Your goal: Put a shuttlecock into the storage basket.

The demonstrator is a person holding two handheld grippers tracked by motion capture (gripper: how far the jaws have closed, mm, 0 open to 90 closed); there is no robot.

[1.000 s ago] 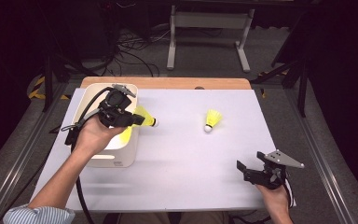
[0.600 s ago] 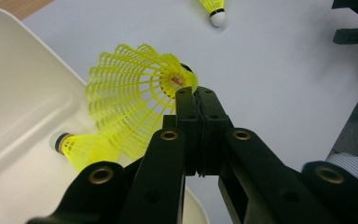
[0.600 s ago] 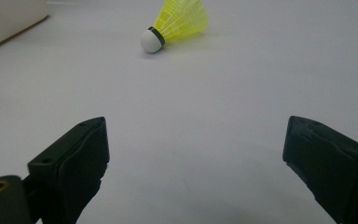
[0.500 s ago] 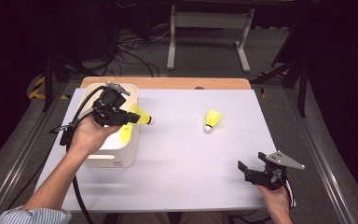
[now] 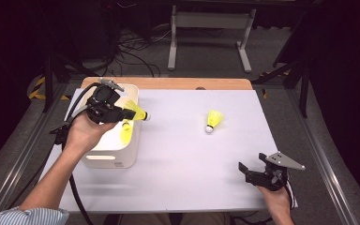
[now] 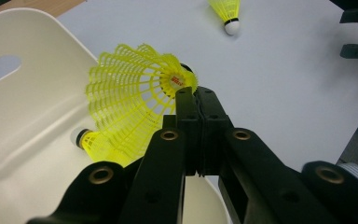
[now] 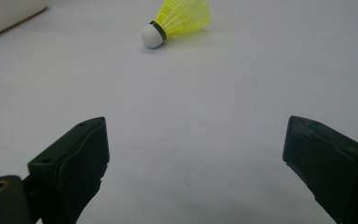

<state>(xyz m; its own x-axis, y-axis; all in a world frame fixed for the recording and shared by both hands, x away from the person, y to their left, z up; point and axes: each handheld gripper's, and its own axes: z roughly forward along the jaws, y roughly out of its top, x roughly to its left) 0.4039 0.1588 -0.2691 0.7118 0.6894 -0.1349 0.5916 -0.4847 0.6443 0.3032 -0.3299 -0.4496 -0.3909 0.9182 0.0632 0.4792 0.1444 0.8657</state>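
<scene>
Done: one shuttlecock [image 6: 91, 142] lay in bin [image 5: 130, 154] | Now: left tool [image 5: 130, 113] clenched second shuttlecock [image 6: 135, 91] above it | Left: third shuttlecock [image 5: 213, 120] on table [image 5: 178, 164]; right tool [image 5: 252, 166] released, idle.

Lab or recording studio, white-topped table [image 5: 178, 154] on a metal frame, tangled cables [image 5: 131, 51] across grey floor, dark surroundings, equipment stand [image 5: 208, 35] behind

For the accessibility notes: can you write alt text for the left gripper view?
The left tool, jaws shut, pinches a yellow shuttlecock by its skirt over a white bin. A second shuttlecock lies inside, and a third lies on the white table.
</scene>
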